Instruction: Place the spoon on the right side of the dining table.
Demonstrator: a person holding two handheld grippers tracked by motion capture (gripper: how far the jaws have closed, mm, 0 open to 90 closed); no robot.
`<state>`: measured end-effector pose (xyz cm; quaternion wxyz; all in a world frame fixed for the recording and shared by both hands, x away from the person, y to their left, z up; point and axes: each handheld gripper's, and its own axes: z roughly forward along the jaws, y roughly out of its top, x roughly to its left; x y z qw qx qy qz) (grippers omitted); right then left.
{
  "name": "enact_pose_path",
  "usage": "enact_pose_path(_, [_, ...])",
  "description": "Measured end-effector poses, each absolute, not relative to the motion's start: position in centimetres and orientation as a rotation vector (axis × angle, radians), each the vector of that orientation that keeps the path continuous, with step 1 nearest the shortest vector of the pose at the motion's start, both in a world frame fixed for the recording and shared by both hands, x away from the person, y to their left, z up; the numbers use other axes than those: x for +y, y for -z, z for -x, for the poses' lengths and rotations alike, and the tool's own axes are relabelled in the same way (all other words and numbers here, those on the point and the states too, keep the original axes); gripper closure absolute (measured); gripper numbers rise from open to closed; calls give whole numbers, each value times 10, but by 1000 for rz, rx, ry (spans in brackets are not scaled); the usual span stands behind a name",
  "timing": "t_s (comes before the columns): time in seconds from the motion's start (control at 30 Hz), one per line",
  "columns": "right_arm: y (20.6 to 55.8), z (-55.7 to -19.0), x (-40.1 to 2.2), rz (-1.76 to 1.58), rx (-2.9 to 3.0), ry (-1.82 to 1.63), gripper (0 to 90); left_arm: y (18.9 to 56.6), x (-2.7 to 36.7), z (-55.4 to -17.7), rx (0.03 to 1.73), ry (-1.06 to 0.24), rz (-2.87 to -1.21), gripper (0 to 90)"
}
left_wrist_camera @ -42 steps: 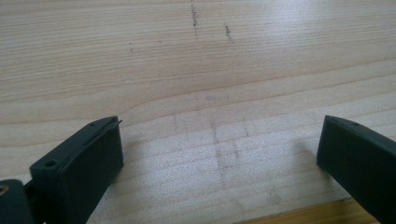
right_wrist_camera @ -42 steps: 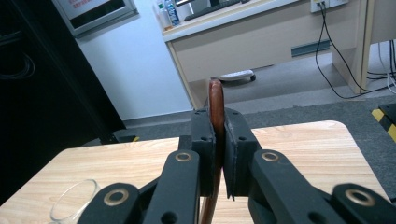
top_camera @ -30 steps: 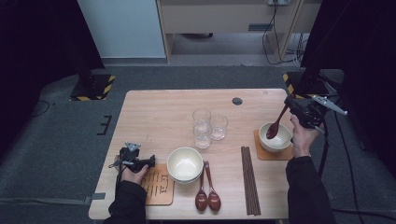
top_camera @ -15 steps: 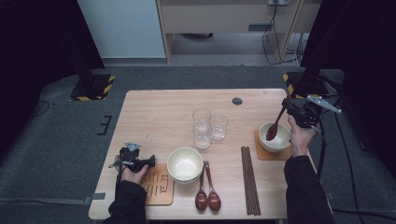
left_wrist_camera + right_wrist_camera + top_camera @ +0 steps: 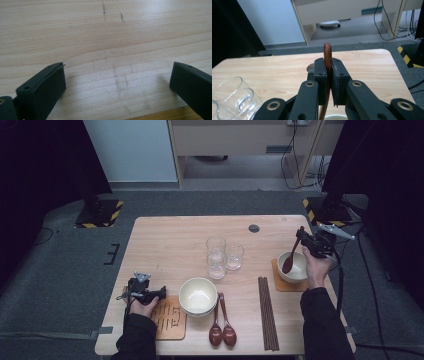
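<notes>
My right gripper (image 5: 306,241) (image 5: 327,68) is shut on the handle of a dark red-brown spoon (image 5: 290,259) (image 5: 327,53). It holds the spoon tilted, with the scoop end down inside a white bowl (image 5: 299,270) (image 5: 337,117) on a wooden coaster (image 5: 278,284) at the table's right. My left gripper (image 5: 159,293) (image 5: 117,80) rests low at the front left with its jaws wide open over bare table wood (image 5: 112,37). A second wooden coaster (image 5: 170,319) (image 5: 162,116) lies just beside it.
Stacked cream bowls (image 5: 198,295) sit at front centre, with two red-brown spoons (image 5: 222,330) and dark chopsticks (image 5: 267,312) to their right. Stacked clear glasses (image 5: 216,257) (image 5: 234,98) and a single glass (image 5: 234,256) stand mid-table. A round black cap (image 5: 254,228) lies near the far edge.
The right hand has shifted slightly to the left with the spoon still dipping into the bowl. The left hand has not moved.
</notes>
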<state>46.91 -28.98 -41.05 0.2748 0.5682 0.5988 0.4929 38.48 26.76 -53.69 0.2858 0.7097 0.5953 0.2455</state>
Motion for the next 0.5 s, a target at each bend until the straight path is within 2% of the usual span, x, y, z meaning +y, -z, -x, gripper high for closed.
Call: enact_pose_path(0.5, [413, -467, -285, -1545, 1705, -1230, 812, 537, 268, -385, 1592, -657, -1897, 0])
